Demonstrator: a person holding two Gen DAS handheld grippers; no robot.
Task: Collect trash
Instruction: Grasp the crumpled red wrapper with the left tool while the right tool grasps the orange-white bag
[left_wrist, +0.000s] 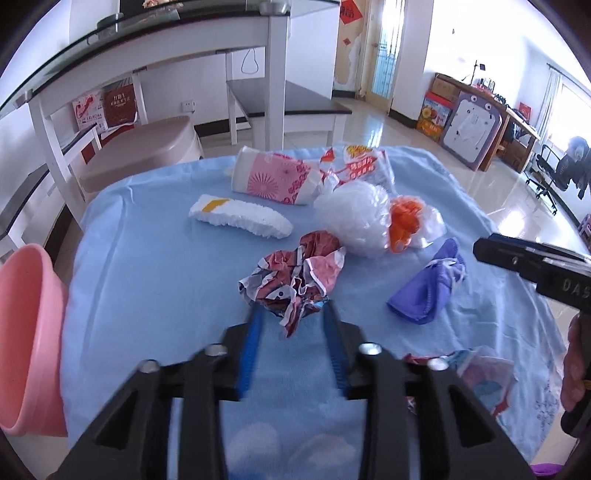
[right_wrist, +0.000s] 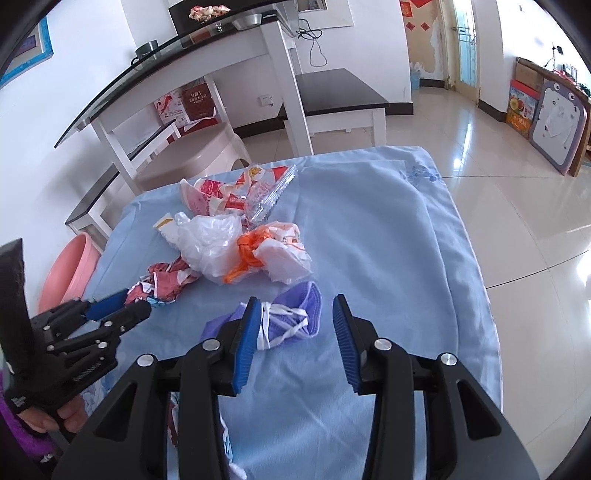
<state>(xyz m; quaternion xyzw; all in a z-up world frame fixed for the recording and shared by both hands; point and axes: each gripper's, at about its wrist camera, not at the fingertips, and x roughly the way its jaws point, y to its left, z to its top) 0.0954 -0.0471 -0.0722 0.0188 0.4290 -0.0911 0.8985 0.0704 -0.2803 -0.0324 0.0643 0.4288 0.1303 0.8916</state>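
- On the blue blanket (left_wrist: 155, 266), a pile of trash is lying spread out in the middle.
- The left gripper (left_wrist: 291, 310) is reaching down to a crumpled red and white wrapper (left_wrist: 295, 277), and its two blue fingers (left_wrist: 253, 339) are sitting on each side of the wrapper's near edge.
- In the right wrist view the left gripper's tips look close together at that wrapper, but I cannot tell if they are really squeezing it.
- The right gripper (right_wrist: 295, 325) is hanging over a purple face mask (right_wrist: 291, 314) with white strings, and its fingers are standing apart.
- The left finger of the right gripper is lying just beside the mask, maybe touching it, and the other finger is staying well clear of it.
- A white plastic bag (left_wrist: 354, 218) and a knotted orange and white bag (left_wrist: 410, 221) are sitting just behind the wrapper and the mask.
- A white ruffled thing (left_wrist: 240, 218) with a yellow patch is lying to the left, and a pink and white paper cup (left_wrist: 273, 177) is lying on its side behind it.
- A pink basin (left_wrist: 26, 332) is sitting by the left edge of the blanket.
- A hand with a purple sleeve (right_wrist: 22, 435) is holding the left gripper's handle.
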